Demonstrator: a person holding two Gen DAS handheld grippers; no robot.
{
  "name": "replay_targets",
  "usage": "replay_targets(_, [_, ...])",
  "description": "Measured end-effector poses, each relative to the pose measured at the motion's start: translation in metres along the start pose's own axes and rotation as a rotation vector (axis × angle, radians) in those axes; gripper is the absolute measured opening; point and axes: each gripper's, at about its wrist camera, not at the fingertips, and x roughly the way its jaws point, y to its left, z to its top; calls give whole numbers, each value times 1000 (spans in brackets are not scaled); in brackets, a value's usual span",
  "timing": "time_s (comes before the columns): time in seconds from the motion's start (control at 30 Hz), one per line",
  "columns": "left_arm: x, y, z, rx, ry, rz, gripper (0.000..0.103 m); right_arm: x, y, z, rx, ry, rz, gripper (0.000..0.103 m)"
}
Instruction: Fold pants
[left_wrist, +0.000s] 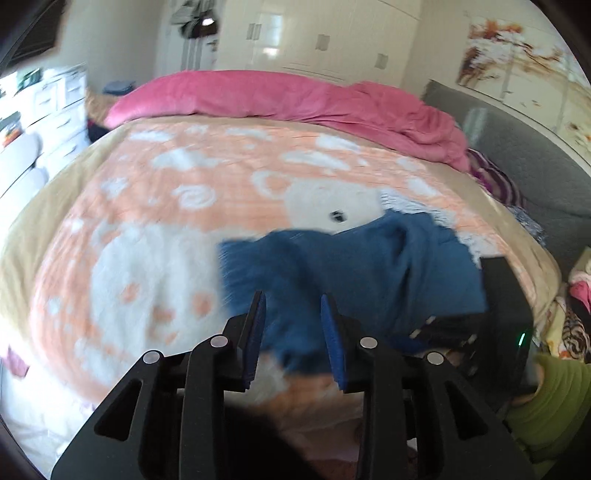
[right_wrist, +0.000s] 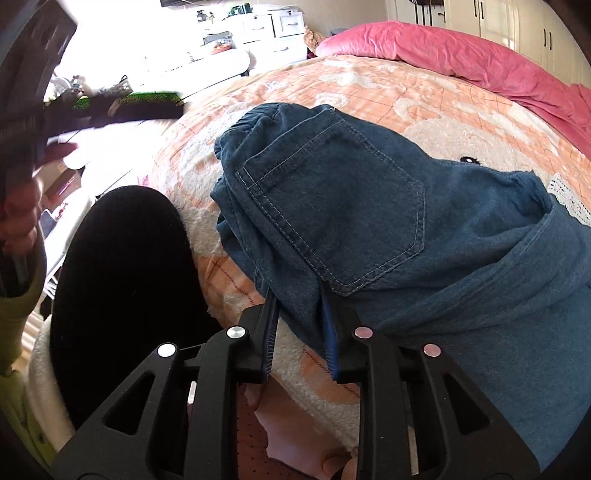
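A: You're in a bedroom, over a bed (left_wrist: 155, 236) with a peach and white blanket; a pink duvet (left_wrist: 295, 99) is bunched along the far side, with white wardrobes behind it.

B: And the pants?

A: The pants (right_wrist: 369, 206) lie on the blanket close to your edge, already doubled into a thick bundle, back pocket up, elastic waist towards the left in the right wrist view. They look parked there so you can reach both ends.

B: What's my right tool doing?

A: Your right tool (right_wrist: 301, 295) sits at the near edge of the denim, jaws a little apart, with a fold of cloth running down between them. I'd judge the pads aren't squeezing it, so the fold rests under its own weight.

B: And the left?

A: Your left tool (left_wrist: 293, 306) hovers above the bundle's left end, jaws spread and empty; that view is blurred.

B: So the fold's done?

A: Probably laid down. Check it before you back away.
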Motion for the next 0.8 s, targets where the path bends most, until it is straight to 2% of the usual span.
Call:
replay_targets(0.13, [43,-17,11,20,63,-56,30,-5,-2,-4,19,4,34,17])
replay_targets(0.23, [79,-12,-6,36,183,52,30,-22,-11,-6,55,-3,48,17])
replay_targets(0.3, [86,-3,-21,11,227,48,30,-40,-19,-6,80,-45,38,20])
replay_targets(0.4, [82,-2,-29,16,227,42,30,-61,-34,4,116,-118,-35,33])
replay_targets(0.5, [85,-2,-29,19,235,47,30,-59,-45,20,146,-140,-69,38])
replay_targets(0.63, [85,-3,-30,13,233,41,30,-26,-51,27,160,-59,-106,47])
replay_targets(0.7, [83,-3,-30,8,232,37,30,-6,-57,18,186,17,-153,47])
replay_targets(0.73, [84,-3,-30,7,231,35,30,1,-62,11,208,37,-149,47])
replay_targets(0.8, [84,-4,-30,3,226,30,32,-3,-65,4,230,8,-129,47])
